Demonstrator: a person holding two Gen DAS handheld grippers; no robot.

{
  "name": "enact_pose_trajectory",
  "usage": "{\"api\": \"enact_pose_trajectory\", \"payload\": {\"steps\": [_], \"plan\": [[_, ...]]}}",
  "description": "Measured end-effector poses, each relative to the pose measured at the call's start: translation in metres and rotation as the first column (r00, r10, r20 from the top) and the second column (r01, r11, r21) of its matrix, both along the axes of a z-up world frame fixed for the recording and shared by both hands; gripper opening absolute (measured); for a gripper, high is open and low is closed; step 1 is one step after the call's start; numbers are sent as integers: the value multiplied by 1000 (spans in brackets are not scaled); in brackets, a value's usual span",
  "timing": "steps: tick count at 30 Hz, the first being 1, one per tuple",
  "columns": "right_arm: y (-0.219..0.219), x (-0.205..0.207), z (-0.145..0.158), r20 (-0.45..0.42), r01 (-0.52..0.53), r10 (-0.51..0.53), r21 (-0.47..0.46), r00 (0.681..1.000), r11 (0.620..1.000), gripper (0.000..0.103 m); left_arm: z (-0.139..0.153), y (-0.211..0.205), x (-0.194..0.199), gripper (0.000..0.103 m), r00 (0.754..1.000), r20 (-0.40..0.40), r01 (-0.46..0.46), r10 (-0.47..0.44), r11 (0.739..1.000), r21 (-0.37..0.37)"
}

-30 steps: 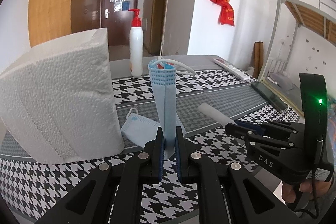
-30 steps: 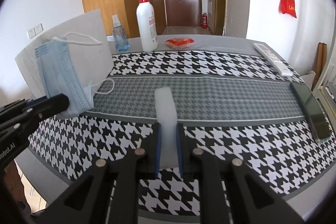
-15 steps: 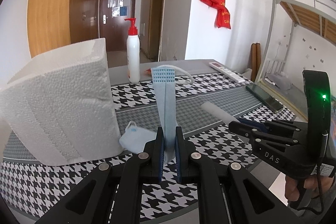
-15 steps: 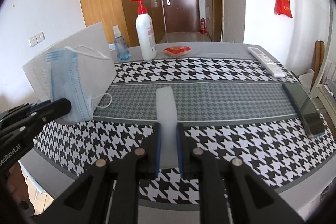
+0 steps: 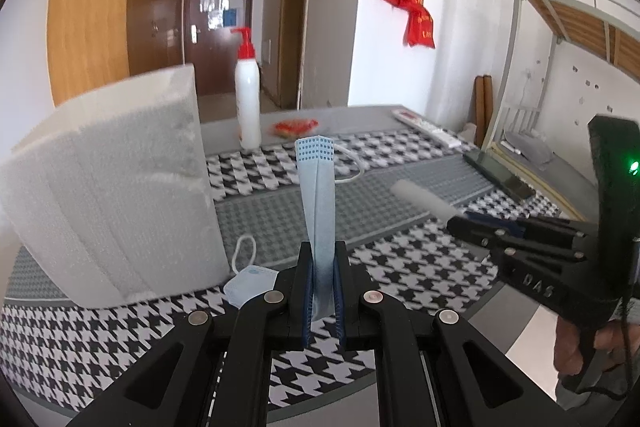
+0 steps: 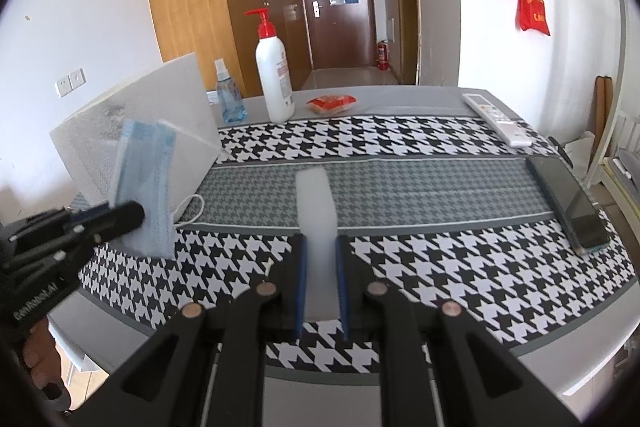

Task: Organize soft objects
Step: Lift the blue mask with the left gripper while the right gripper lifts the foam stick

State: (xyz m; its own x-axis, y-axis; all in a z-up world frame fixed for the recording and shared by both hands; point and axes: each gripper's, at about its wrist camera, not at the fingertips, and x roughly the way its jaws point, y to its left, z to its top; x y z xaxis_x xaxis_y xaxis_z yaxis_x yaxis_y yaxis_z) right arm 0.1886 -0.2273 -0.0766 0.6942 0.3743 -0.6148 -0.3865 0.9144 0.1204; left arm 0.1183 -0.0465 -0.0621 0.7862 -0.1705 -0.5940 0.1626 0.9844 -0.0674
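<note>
Left gripper: your left gripper (image 5: 323, 287) has its fingers (image 5: 305, 291) pinched narrow on a pale blue pleated face mask (image 5: 318, 203), which stands upright out of the jaws above the desk.
Held mask: seen from the right wrist view, the same mask (image 6: 148, 187) hangs in front of the white block, one white ear loop (image 6: 191, 207) trailing down toward the desk.
Right gripper: your right gripper (image 6: 321, 283) has its fingers (image 6: 301, 283) closed narrow on a white, soft-looking oblong strip (image 6: 316, 219); it pokes forward out of the jaws, clear of the cloth.
Second mask: another light blue face mask (image 5: 250, 281) lies flat on the desk, touching the near corner of the block, its ear loop (image 5: 244, 251) curled beside it.
White block: a large white textured stack of soft paper or foam (image 5: 108, 195) stands at the left of the desk (image 6: 420, 95).
Desk cover: a black-and-white houndstooth cloth with a grey middle band (image 6: 440, 183).
Far edge: a white pump bottle with a red top (image 6: 272, 79), a small clear blue spray bottle (image 6: 228, 95) and a red wrapped packet (image 6: 331, 103).
Right side: a white remote control (image 6: 498, 119) and a dark phone (image 6: 568, 203).
Your hands: part of one hand (image 5: 576, 351) shows under the right gripper's handle.
</note>
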Motion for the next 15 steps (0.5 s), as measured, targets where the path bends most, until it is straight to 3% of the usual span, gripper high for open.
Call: {"api": "enact_pose_trajectory", "payload": {"steps": [15], "plan": [[-2, 1, -7, -15, 1, -1, -2, 1000, 1000, 17, -33, -10, 15, 11, 990, -142, 20, -15, 999, 36]]}}
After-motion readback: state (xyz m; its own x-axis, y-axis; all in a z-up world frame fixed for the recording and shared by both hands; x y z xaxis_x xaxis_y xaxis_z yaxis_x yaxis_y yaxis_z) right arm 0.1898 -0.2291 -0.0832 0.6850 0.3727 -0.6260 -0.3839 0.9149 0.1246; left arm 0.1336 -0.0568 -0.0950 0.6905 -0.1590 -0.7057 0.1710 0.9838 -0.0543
